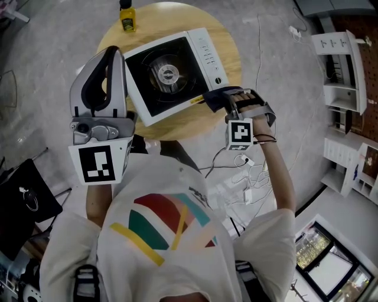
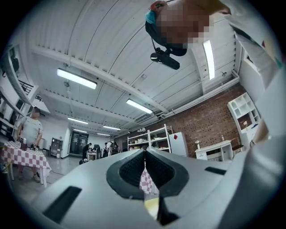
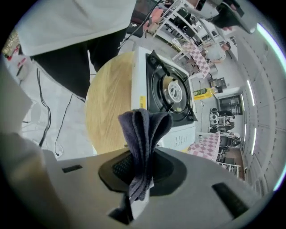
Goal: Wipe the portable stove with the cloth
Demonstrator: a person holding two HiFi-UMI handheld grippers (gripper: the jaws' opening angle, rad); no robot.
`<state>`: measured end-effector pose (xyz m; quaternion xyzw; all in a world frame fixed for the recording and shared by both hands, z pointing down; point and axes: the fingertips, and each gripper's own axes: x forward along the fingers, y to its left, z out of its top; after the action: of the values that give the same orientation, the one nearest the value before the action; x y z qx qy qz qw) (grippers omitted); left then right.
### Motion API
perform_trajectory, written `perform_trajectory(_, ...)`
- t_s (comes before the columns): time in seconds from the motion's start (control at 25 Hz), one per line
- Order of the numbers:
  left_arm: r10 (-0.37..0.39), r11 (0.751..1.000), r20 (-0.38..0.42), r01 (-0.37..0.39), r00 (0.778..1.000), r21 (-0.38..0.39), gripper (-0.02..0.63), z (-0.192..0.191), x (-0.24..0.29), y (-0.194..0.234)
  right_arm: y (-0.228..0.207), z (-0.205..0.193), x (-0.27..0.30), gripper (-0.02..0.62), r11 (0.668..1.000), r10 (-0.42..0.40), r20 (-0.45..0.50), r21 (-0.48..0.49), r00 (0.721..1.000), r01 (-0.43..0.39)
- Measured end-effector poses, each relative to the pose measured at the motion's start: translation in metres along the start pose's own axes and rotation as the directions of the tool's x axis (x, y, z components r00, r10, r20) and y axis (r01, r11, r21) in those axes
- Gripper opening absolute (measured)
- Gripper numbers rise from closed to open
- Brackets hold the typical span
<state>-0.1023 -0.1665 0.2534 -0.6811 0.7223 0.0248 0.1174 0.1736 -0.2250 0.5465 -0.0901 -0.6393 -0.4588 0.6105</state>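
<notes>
Cloth [image 3: 145,129] in right gripper [image 3: 142,167], by portable stove [image 1: 171,74], left gripper [image 2: 144,167] seemingly closed

A round wooden table [image 1: 227,56] stands on a grey floor [image 1: 47,53]. A yellow bottle with a black cap [image 1: 127,16] sits at the table's far edge. White cables [image 1: 245,180] lie on the floor off the table's near right side. A white shelf unit [image 1: 342,71] stands well right of the table, and a black bag [image 1: 23,197] lies well to its near left.

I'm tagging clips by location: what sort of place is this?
Likely a big indoor lab or studio staged with home furniture: a brick wall, white shelves, a checkered-cloth table and strip lights overhead.
</notes>
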Motion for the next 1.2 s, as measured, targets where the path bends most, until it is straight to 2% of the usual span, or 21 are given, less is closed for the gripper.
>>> perform_trajectory(0.2, 0.017, 1.000, 0.003, -0.017, 1.000, -0.011, 0.008, -0.001, -0.006, 0.009, -0.017, 0.070, -0.026, 0.034, 0.997, -0.035, 0.137, 0.079, 0.990, 0.025)
perform_trajectory(0.32, 0.024, 1.000, 0.000, -0.024, 1.000, -0.019, 0.008, -0.003, -0.010, 0.014, -0.023, 0.121, -0.034, 0.034, 0.992, -0.028, 0.220, 0.126, 0.975, 0.000)
perform_trajectory(0.6, 0.049, 0.998, -0.013, -0.050, 0.999, -0.038, 0.008, -0.010, -0.018, 0.028, -0.020, 0.205, -0.034, 0.034, 0.998, 0.035, 0.328, 0.045, 0.944, -0.052)
perform_trajectory(0.96, 0.047, 0.997, -0.030, -0.048, 0.998, -0.054, 0.008, -0.017, -0.025, 0.031, -0.005, 0.239, -0.032, 0.034, 0.993, 0.106, 0.388, 0.013, 0.916, -0.120)
perform_trajectory(1.2, 0.075, 0.995, -0.006, -0.075, 0.997, -0.071, 0.008, -0.009, -0.021, 0.035, -0.003, 0.240, -0.032, 0.033, 0.991, 0.113, 0.404, 0.023, 0.908, -0.134)
